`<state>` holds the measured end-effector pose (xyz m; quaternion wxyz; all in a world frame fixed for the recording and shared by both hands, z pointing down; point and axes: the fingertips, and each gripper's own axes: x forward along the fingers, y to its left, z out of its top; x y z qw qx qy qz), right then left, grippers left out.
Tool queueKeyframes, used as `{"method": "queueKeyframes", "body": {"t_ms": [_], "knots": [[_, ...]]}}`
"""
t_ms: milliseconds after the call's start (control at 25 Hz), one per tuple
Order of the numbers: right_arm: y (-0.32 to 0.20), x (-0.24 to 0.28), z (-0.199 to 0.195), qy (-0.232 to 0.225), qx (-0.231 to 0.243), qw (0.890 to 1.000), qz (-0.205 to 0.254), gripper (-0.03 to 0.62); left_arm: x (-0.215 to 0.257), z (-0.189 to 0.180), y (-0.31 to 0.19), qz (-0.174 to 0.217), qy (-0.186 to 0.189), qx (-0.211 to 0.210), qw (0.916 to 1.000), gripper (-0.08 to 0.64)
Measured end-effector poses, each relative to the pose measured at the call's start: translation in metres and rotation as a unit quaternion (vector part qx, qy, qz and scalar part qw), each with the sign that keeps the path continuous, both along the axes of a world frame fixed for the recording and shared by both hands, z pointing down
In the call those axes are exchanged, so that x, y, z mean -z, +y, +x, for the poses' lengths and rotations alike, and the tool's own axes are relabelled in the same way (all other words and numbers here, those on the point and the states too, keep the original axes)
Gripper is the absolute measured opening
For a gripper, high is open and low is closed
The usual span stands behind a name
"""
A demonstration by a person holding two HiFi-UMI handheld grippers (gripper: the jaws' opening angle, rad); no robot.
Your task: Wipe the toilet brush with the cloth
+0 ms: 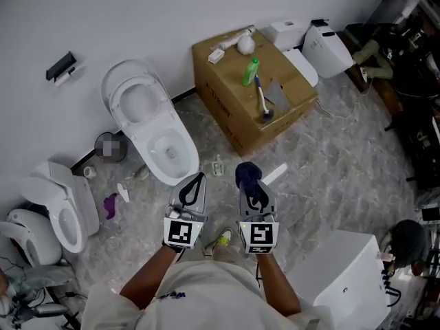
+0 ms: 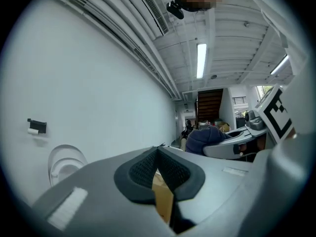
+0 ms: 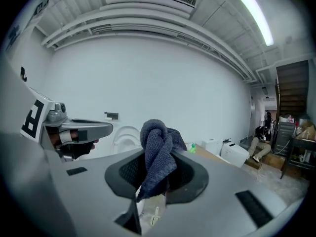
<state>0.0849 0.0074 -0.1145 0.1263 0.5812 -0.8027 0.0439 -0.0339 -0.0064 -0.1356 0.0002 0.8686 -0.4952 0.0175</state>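
Room: a grey marbled floor (image 1: pixel 344 157) under a plain white wall, with an open toilet (image 1: pixel 155 133) ahead to the left and other white fixtures along the edges.
Box: a cardboard box (image 1: pixel 220 108) stands ahead and slightly right of the person, against the wall.
Toilet brush: the toilet brush (image 1: pixel 261 98) lies on the box top, just beside a green bottle (image 1: pixel 249 72).
Brush axis: its dark head is at the near end, close to the box's front edge. The handle runs away from the person toward the bottle.
Left gripper: the left gripper (image 1: pixel 198 179) is held low in front of the body. In its own view (image 2: pixel 158 154) the pads meet at the tips with nothing pinched, and only the box shows through the gap below them.
Right gripper: the right gripper (image 1: pixel 250 185) is alongside the left and clamped on the cloth (image 1: pixel 247 174). Its own view (image 3: pixel 157 169) shows the dark blue cloth (image 3: pixel 157 147) bunched up above the jaws, with a tail hanging below.
Key relation: the brush lies forward of both grippers and well apart from them, almost straight ahead of the right one, which is the nearer.
Stage, as I judge it: the cloth is in hand but wiping has not begun.
Next move, as I judge it: the empty left gripper would suit the handle's far end, which leaves the near head and shaft open to the cloth.
Risk: with only one end held, the brush may swing or slide off the box.
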Motion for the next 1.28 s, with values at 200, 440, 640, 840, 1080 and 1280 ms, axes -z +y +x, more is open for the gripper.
{"method": "queueKeyframes", "body": {"t_ms": [200, 440, 640, 840, 1080, 1280], "knots": [[0.002, 0.028, -0.002, 0.009, 0.004, 1.000, 0.023, 0.098, 0.024, 0.006, 0.000, 0.018, -0.001, -0.008, 0.9998, 0.000], [-0.003, 0.037, 0.003, 0.005, -0.011, 0.999, 0.031, 0.097, 0.030, 0.004, -0.011, 0.027, -0.010, -0.016, 0.9995, 0.000], [-0.006, 0.042, 0.008, 0.011, -0.017, 0.999, 0.039, 0.097, 0.031, 0.008, -0.014, 0.025, -0.016, -0.024, 0.9993, 0.000], [-0.008, 0.043, 0.020, 0.012, -0.027, 0.999, 0.039, 0.097, 0.031, 0.016, -0.014, 0.026, -0.019, -0.030, 0.9990, 0.000], [-0.009, 0.046, 0.025, 0.011, -0.034, 0.999, 0.039, 0.097, 0.039, 0.020, -0.017, 0.033, -0.010, -0.031, 0.9989, 0.000], [-0.008, 0.043, 0.024, 0.009, -0.033, 0.999, 0.038, 0.097, 0.035, 0.020, -0.017, 0.028, -0.019, -0.033, 0.9989, 0.000]]}}
